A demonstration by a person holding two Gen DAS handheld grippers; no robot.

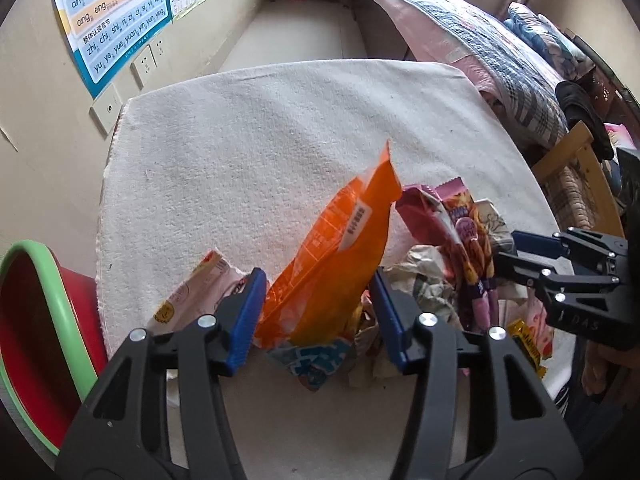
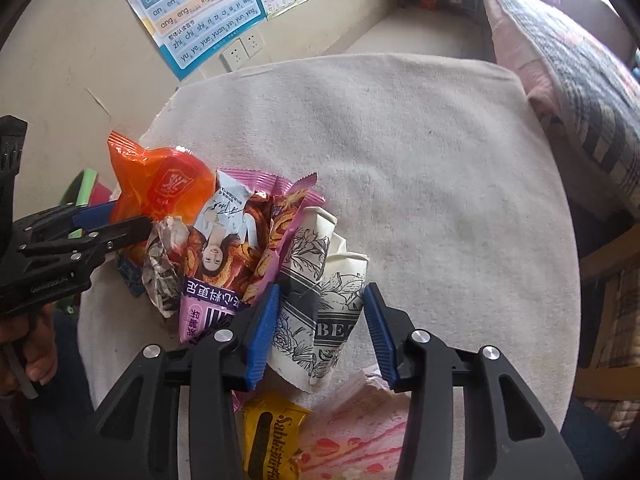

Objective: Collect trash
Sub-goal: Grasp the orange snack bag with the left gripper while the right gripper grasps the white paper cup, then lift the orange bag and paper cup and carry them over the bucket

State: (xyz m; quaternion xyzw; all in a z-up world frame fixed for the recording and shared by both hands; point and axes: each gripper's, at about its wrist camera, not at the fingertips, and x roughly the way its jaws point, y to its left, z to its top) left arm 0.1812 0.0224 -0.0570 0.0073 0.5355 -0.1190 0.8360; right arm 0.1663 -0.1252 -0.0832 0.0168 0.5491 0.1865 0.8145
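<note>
Nearest in the left wrist view, the left gripper (image 1: 318,316) straddles the orange packet (image 1: 340,252), which stands up between its blue pads. The left pad seems to touch the packet's lower edge and the right pad sits just beside its other side, so the grip reads as closing in rather than firm; whether it truly pinches cannot be told. A pale pink wrapper (image 1: 192,292) lies just outside it at nine o'clock, and a blue-and-white wrapper (image 1: 316,360) lies beneath the packet.

In the right wrist view, the right gripper (image 2: 324,332) brackets a crushed paper cup (image 2: 316,308) printed with dark flowers. Its left pad presses the cup's side, while a gap shows at the right pad, so it is half spread around the cup, not clamped. A yellow biscuit packet (image 2: 268,436) and a pink strawberry-print wrapper (image 2: 352,440) lie at six o'clock, a purple snack bag (image 2: 236,256) at ten o'clock.

All this trash is heaped on the near side of the cloth-covered tabletop (image 1: 248,152); the far side is bare. A red basin with a green rim (image 1: 36,320) sits off the tabletop's edge at eight o'clock in the left view, and a bed (image 1: 500,52) lies beyond at two o'clock.

The step in hand looks like grasping, both hands at once. Next, each grip probably needs to tighten until the crinkly packaging stops slipping, then lift clear of the heap. The basin is a likely drop point.
</note>
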